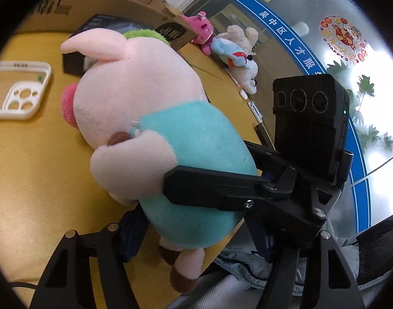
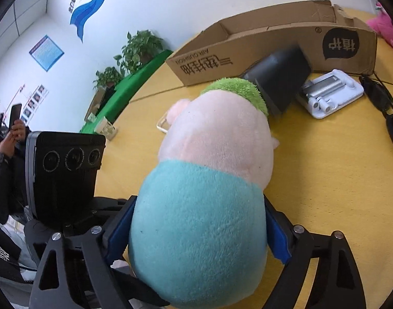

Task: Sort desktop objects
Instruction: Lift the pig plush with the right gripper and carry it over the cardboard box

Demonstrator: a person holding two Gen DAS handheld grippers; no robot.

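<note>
A plush pig [image 1: 145,108] with a pink head, green hair tuft and teal body is held over the yellow table [image 1: 36,170]. My left gripper [image 1: 196,234] is shut on its teal belly, blue pads pressed on both sides. My right gripper [image 2: 199,234] is also shut on the teal body of the pig [image 2: 204,206], one blue pad [image 2: 277,234] on each flank. The right gripper's black finger crosses the pig in the left wrist view [image 1: 209,190]. The pig hides much of the table behind it.
A cardboard box [image 2: 268,43] lies at the back with a black box [image 2: 279,82] leaning on it. A white phone case [image 1: 18,90] lies at left. A white phone stand [image 2: 333,92], black cable [image 2: 387,108] and several plush toys [image 1: 232,49] sit near the edge.
</note>
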